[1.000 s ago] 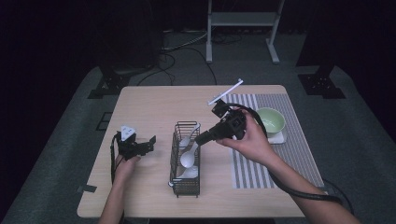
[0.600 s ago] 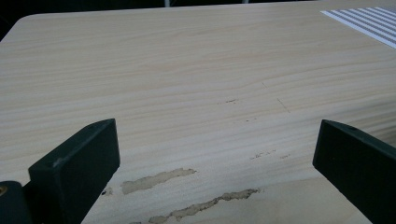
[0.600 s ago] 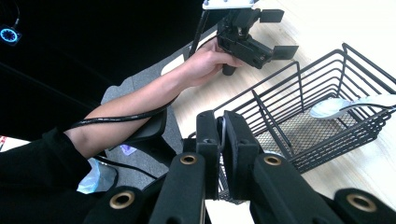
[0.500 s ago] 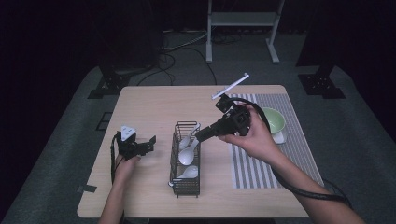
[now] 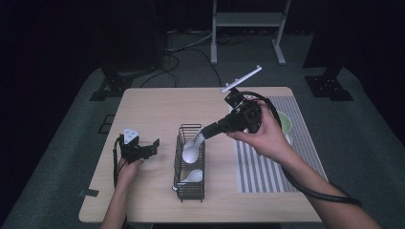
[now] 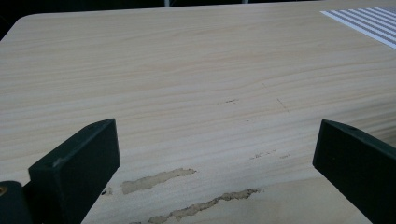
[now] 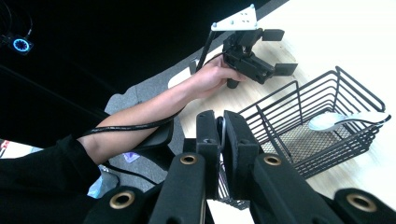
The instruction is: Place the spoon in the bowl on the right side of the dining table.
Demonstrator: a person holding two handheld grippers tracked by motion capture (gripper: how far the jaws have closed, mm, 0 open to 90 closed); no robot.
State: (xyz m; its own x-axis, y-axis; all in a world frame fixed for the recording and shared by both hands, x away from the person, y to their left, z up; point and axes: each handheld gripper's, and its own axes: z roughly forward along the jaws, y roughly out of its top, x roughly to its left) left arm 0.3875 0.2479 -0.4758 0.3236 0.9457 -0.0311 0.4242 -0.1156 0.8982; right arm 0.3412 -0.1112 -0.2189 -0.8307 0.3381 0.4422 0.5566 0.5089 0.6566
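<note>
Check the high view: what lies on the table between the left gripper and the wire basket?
Nothing: in the high view, bare wood separates the left gripper from the wire basket.

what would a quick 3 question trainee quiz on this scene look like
1. True or false: the left gripper is open and holds nothing.
2. The right gripper is shut on: A) a white spoon B) the green bowl C) the striped mat
3. How many white spoons are in or over the black wire basket?

Key: 1 true; 2 A; 3 two, one held above it and one lying inside.
</note>
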